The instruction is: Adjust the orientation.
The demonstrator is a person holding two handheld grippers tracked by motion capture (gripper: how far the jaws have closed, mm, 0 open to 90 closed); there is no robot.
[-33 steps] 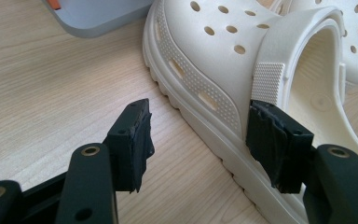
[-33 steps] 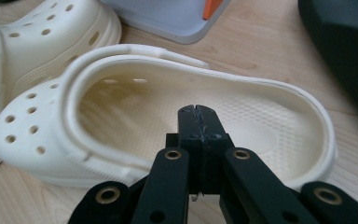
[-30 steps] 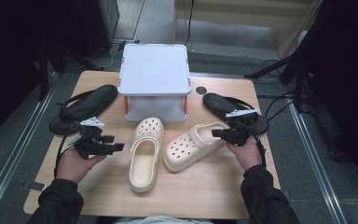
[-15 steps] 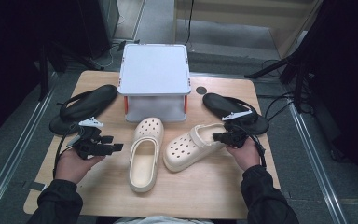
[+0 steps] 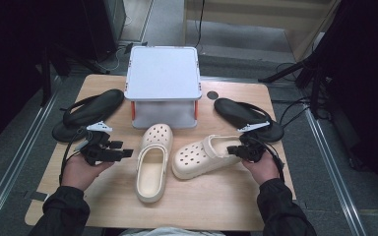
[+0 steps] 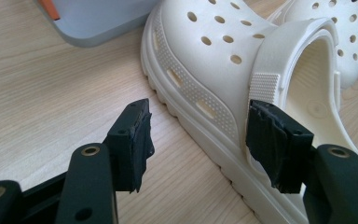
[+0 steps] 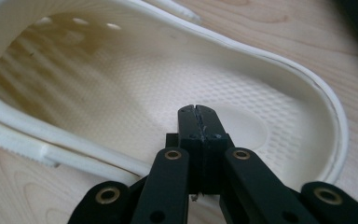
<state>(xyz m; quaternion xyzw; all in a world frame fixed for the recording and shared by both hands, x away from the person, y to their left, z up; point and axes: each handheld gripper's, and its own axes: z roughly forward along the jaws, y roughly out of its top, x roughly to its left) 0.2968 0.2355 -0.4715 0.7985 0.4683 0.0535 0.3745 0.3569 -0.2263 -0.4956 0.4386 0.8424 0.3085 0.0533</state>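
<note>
Cream clogs lie at the centre of the high view on your wooden counter (image 5: pixel 226 196). The left clog (image 5: pixel 152 160) points its toe up the frame toward the grey box (image 5: pixel 163 78). The right clog (image 5: pixel 207 155) lies slanted, toe toward the lower left and heel toward the right, its toe just beside the left clog.

Your left hand-held gripper (image 5: pixel 123 153) sits at the left of the frame, just beside the left clog and aimed at it. In the left gripper view its jaws stand wide apart with nothing pinched; one pad (image 6: pixel 137 140) is over bare wood, the other (image 6: pixel 272 144) is near the clog's strap and side wall, and whether it touches them you cannot tell.

Your right hand-held gripper (image 5: pixel 232 150) is at the heel of the right clog. In the right gripper view (image 7: pixel 198 122) its jaws are pressed together tip to tip, over the heel rim, pointing into the footbed, and whether they pinch the rim cannot be told.

Black sandals lie at either side: one (image 5: pixel 86 112) at the left, one (image 5: pixel 248 118) at the right.
</note>
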